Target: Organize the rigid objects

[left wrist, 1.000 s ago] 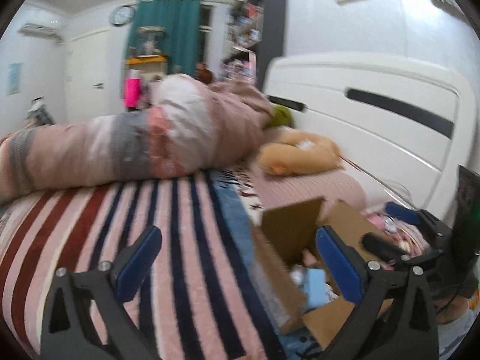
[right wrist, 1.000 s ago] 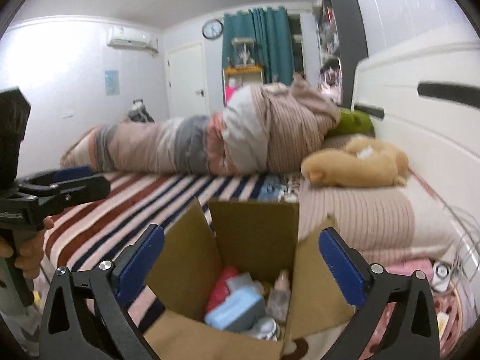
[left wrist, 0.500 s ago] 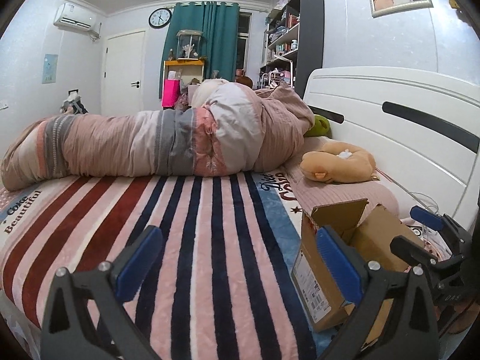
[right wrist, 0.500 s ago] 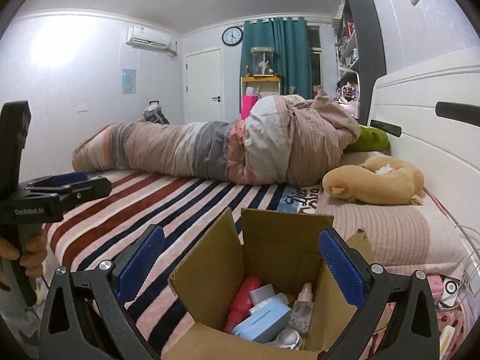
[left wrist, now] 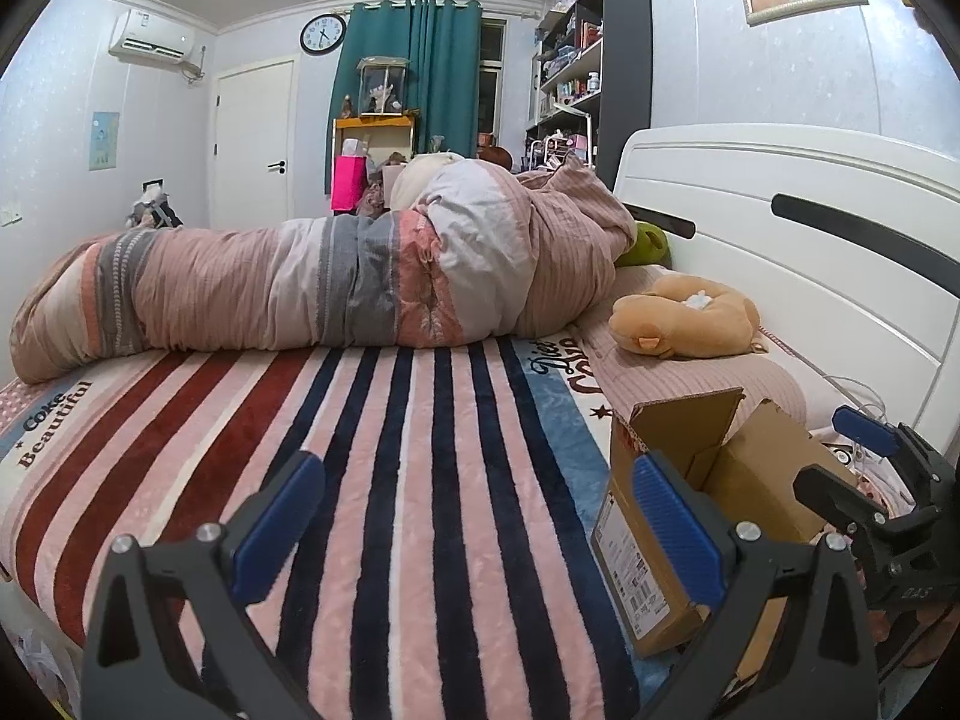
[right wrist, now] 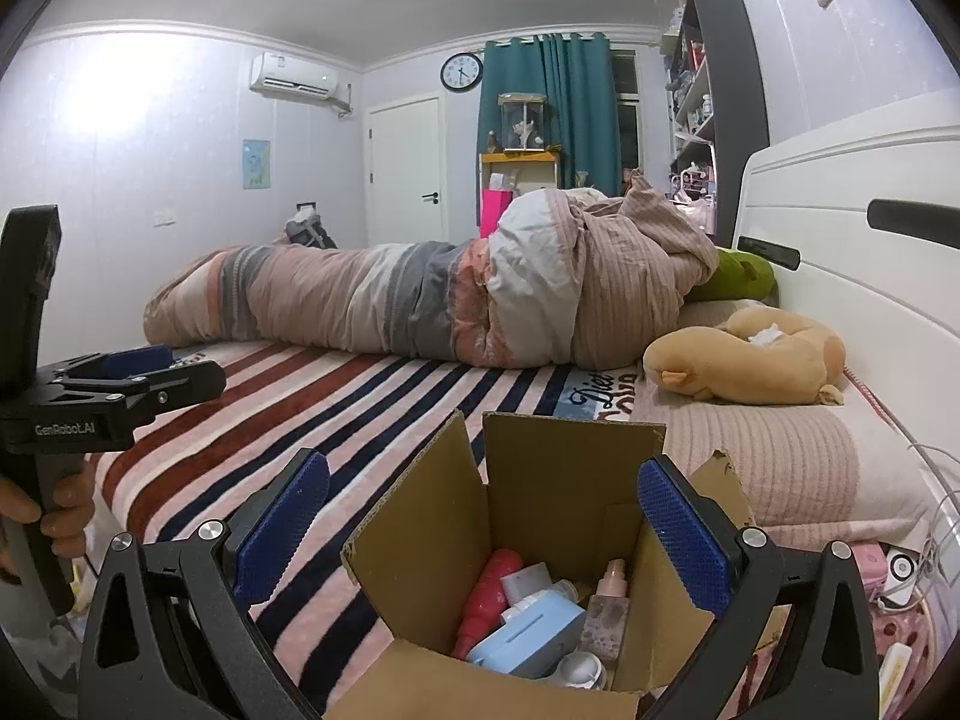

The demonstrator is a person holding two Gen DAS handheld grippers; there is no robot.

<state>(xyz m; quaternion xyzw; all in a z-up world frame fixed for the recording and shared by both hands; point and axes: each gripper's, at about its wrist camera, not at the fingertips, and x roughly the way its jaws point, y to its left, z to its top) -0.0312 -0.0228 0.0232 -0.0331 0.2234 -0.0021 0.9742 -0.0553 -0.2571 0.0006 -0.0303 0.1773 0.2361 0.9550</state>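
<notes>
I hold both tongs released — right tongs (right wrist: 483,516) above the cardboard box (right wrist: 540,540) at the bed (left wrist: 420,480) edge — ready to pick

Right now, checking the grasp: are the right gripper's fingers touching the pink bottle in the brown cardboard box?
Apart. Right wrist view: open right gripper above pink bottle.

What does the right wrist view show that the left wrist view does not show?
Only the right wrist view looks into the cardboard box: a red bottle, a light blue case and a pink-capped bottle. Only the left wrist view shows the box's labelled outer side. Both share the striped blanket and the plush toy.
</notes>
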